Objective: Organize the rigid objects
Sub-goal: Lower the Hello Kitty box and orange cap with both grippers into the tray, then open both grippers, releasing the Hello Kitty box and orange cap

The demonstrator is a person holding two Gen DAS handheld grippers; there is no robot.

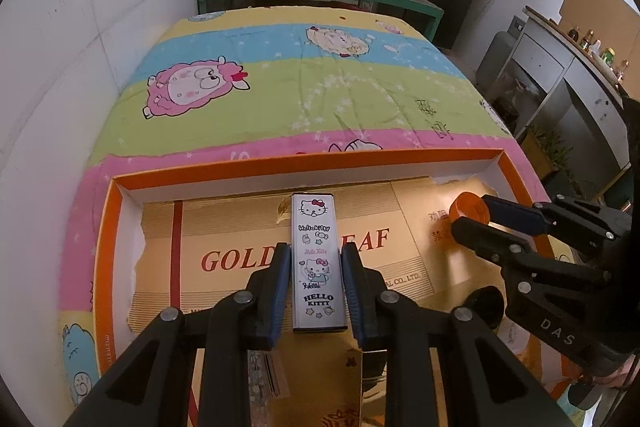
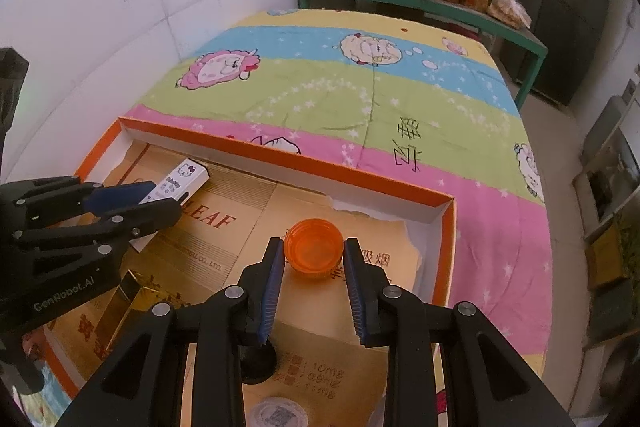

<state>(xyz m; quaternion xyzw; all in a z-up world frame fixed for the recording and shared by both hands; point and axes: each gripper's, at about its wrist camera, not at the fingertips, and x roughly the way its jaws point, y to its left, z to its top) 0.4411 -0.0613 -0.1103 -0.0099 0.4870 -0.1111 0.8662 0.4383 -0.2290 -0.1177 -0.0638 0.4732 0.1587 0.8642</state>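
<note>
Left gripper (image 1: 316,267) clamps slim white Hello Kitty printed box (image 1: 318,259); right gripper (image 2: 314,259) pinches orange translucent round cap (image 2: 314,251). Lower both gently into orange-rimmed cardboard tray (image 1: 280,163), keeping level.

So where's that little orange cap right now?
The orange cap is pinched in the right gripper, over the right end of the orange-rimmed box, right of the Hello Kitty box in the left gripper.
</note>
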